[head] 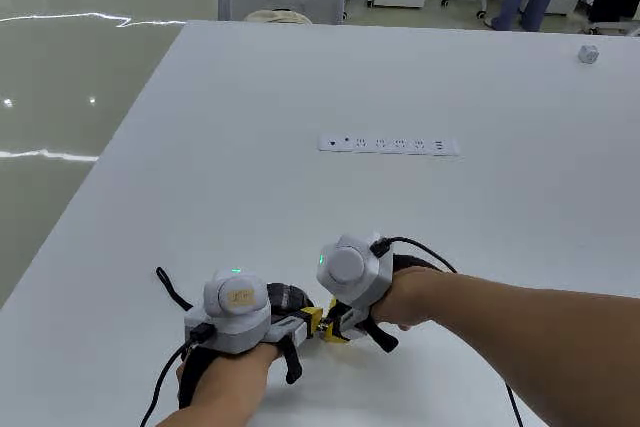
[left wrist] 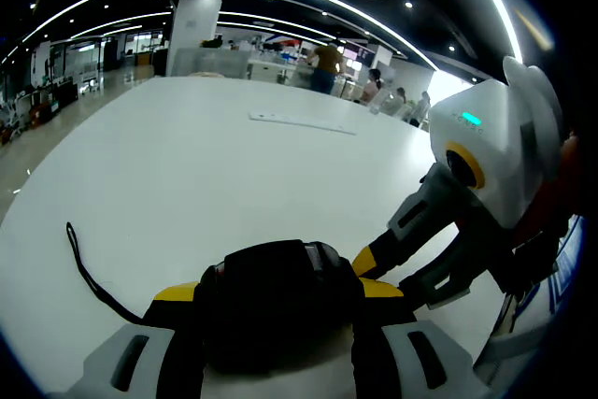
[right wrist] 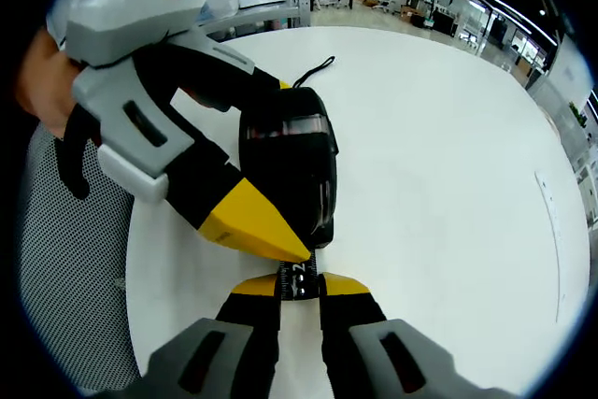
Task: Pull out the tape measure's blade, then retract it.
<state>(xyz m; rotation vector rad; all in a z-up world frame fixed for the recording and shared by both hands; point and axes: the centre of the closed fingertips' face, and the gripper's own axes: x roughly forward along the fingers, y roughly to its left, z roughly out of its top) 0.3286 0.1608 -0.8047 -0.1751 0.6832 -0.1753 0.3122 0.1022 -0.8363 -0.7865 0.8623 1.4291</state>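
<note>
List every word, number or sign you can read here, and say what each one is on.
"2", on the blade pinched in the right tool; the marks beside it are too small to read.
Tape measure case: no text readable.
Power strip: markings too small to read.

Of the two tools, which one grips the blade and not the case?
The right tool: its jaws pinch the numbered blade, while the left tool clamps the black case.
</note>
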